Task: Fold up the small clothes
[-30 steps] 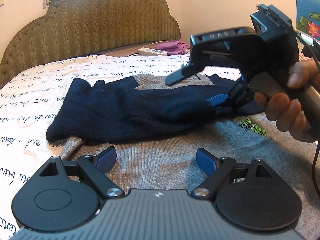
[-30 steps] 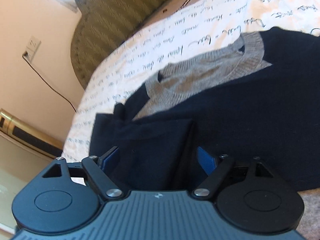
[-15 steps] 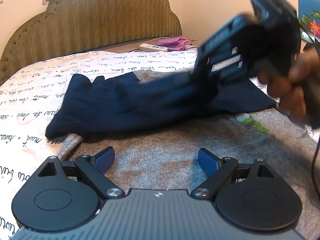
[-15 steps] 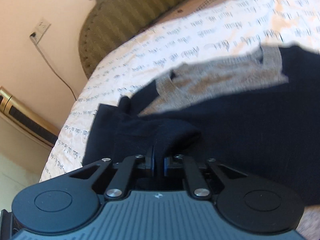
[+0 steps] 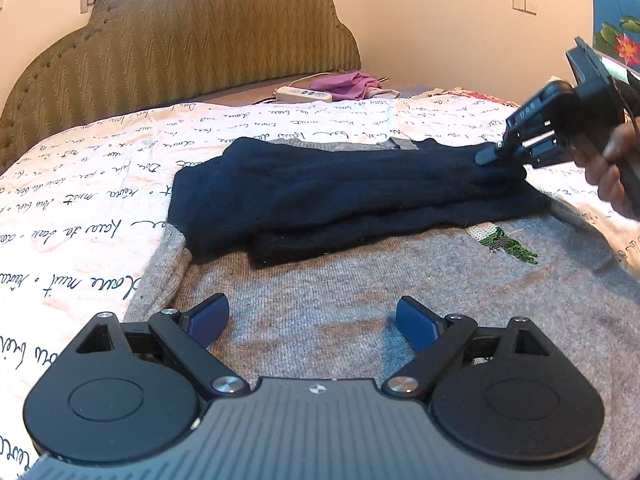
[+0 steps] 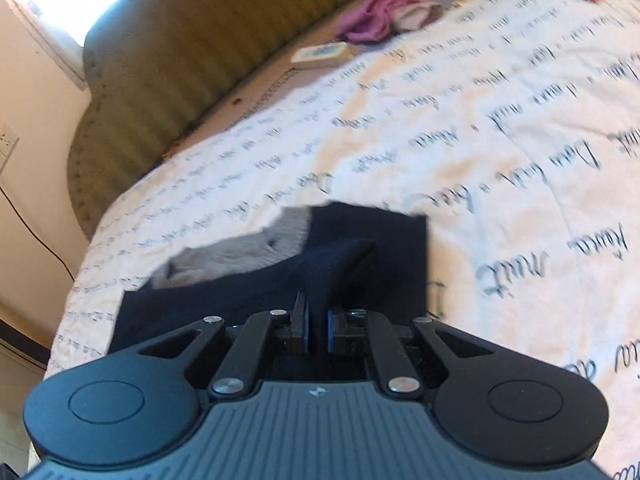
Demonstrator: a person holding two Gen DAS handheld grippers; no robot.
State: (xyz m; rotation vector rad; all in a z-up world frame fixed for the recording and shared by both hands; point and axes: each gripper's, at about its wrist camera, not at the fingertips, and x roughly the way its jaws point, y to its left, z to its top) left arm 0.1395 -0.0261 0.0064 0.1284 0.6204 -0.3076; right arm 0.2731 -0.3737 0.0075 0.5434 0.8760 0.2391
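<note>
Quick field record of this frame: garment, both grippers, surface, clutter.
garment: grey and navy sweater, flat on the bed, navy sleeve laid across the chest
right gripper: shut on navy sleeve
left gripper: open, over the grey hem, holding nothing
surface: script-print bedspread
clutter: power strip, pink cloth near headboard

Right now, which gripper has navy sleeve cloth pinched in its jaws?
The right gripper, shut on the navy sleeve; the left gripper hangs open over the grey body.

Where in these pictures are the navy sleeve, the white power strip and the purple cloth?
navy sleeve [image 5: 360, 176]: left wrist view, middle of the stretched sleeve.
white power strip [image 5: 303, 94]: left wrist view, centre of its top face.
purple cloth [image 6: 370, 20]: right wrist view, middle of the bundle.
</note>
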